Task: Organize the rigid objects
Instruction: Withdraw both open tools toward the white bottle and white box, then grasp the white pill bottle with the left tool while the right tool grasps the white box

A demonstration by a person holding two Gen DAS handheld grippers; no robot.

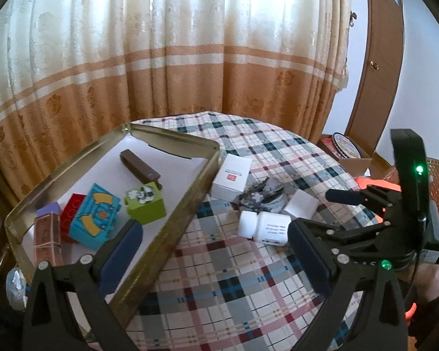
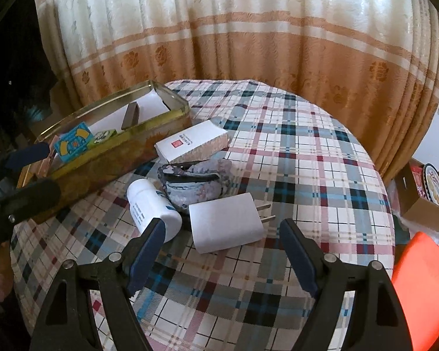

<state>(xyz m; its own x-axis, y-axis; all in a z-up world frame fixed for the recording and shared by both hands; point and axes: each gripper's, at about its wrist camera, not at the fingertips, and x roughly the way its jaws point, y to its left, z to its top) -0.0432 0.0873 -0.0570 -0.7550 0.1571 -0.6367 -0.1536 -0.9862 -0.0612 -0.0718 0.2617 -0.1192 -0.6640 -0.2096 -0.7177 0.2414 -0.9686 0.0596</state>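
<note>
A gold tin tray point(image 1: 190, 204) point(image 2: 108, 158) lies at the table's left. It holds a brown bar point(image 1: 139, 168), a green block point(image 1: 146, 203), a blue block point(image 1: 95, 219), a red brick point(image 1: 70, 213) and a brown box point(image 1: 48, 239). On the cloth lie a white box point(image 1: 232, 180) point(image 2: 190, 143), a white bottle point(image 1: 265, 228) point(image 2: 152, 204), a white charger plug point(image 2: 225, 222) point(image 1: 301, 207) and a crumpled grey pouch point(image 2: 196, 178) point(image 1: 260, 194). My left gripper point(image 1: 213, 259) is open over the tray's near rim. My right gripper point(image 2: 224, 251) is open, just short of the charger.
The round table point(image 2: 307, 146) has a plaid cloth and stands before an orange-and-cream curtain point(image 2: 248, 44). A cardboard box point(image 2: 424, 201) with tins sits at the right, with orange fabric point(image 2: 421, 278) below it. A wooden door point(image 1: 377, 67) is at the far right.
</note>
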